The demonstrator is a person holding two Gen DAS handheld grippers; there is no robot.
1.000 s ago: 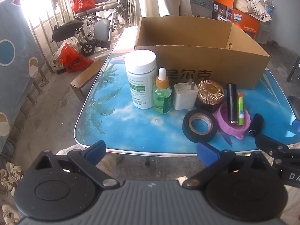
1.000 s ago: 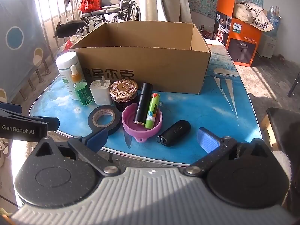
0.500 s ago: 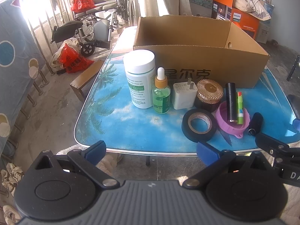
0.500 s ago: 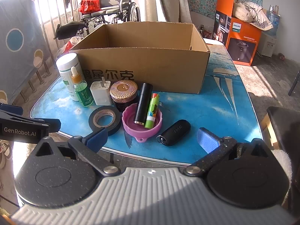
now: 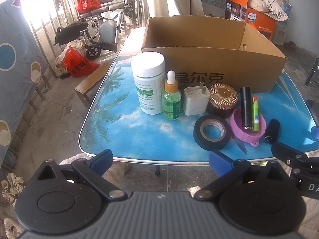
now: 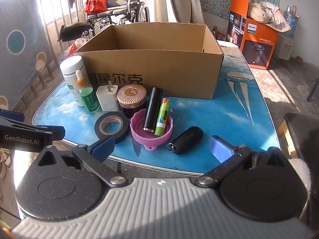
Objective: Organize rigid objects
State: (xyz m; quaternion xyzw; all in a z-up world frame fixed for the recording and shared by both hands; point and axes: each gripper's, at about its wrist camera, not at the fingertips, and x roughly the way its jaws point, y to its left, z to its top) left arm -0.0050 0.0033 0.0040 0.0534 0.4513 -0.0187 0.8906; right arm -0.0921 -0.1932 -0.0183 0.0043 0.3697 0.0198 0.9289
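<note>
**Small items lined up before a cardboard box, both grippers held back from the counter**

Left wrist view: The left gripper (image 5: 159, 159) is seen at the near edge of a blue counter (image 5: 139, 137), its jaws spread wide and holding nothing. A cardboard box (image 5: 219, 73), open at the top, is set toward the far edge. Along its near wall a row is formed: a white pill bottle (image 5: 148, 83) nearest the left edge, a green dropper bottle (image 5: 171, 99) just beside it, a white charger plug (image 5: 196, 100), then a jar with a gold lid (image 5: 223, 99). Nearer the front edge, a roll of black tape (image 5: 211, 132) lies flat beside a pink lid (image 5: 247, 131).

Right wrist view: The right gripper (image 6: 161, 146) is held over the near edge, its jaws also spread and empty. Inside the pink lid (image 6: 151, 129), a black tube (image 6: 152, 109) and a green tube (image 6: 163, 116) are propped side by side, their far ends over the rim. A black key fob (image 6: 187, 137) lies on the counter just right of the lid. Part of the left gripper is visible at the left margin.
</note>
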